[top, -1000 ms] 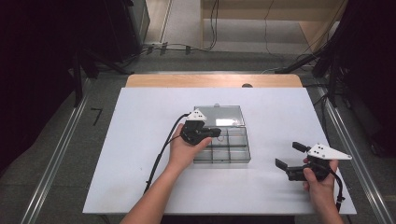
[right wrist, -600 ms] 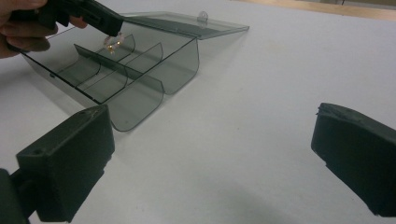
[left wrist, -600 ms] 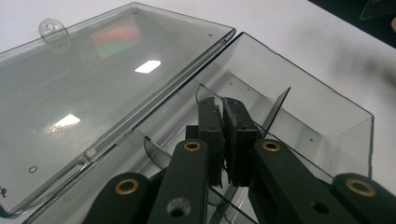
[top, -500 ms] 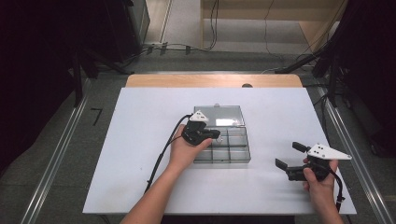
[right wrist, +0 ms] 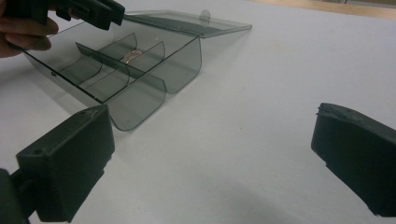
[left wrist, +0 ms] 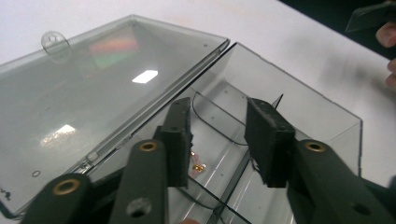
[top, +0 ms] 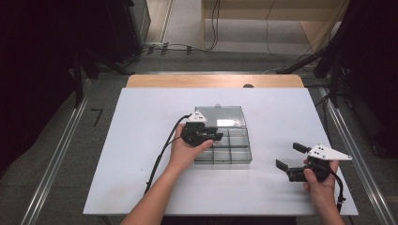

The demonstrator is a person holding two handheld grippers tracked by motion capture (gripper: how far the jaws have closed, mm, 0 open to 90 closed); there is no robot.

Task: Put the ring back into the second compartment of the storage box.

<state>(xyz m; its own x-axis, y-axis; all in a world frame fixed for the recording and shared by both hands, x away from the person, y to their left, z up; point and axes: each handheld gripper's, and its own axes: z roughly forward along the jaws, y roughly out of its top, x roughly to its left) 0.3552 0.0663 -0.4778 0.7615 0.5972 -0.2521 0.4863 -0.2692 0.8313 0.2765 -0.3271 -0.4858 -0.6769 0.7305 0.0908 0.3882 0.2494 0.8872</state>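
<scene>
Small pink-gold piece (left wrist: 198,164) in box compartment, just beside left gripper (left wrist: 223,140)'s part-open, just-opening, empty jaws.

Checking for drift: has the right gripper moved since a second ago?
No. The right gripper keeps its spot right of the clear box, near the table edge.

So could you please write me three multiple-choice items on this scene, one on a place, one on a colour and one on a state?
1. Where is the left gripper?
A. Over the open organiser box
B. On the floor
C. Beside the right gripper

2. What colour is the box?
A. Opaque red
B. Clear smoky grey
C. Bright yellow

3. How does the lid stand?
A. Shut and latched
B. Taken off, held in the right gripper
C. Folded open, flat on the white table

Answers: 1 A, its jaws hang above the compartments; 2 B, the dividers show through its walls; 3 C, the lid lies back from the hinge.
</scene>
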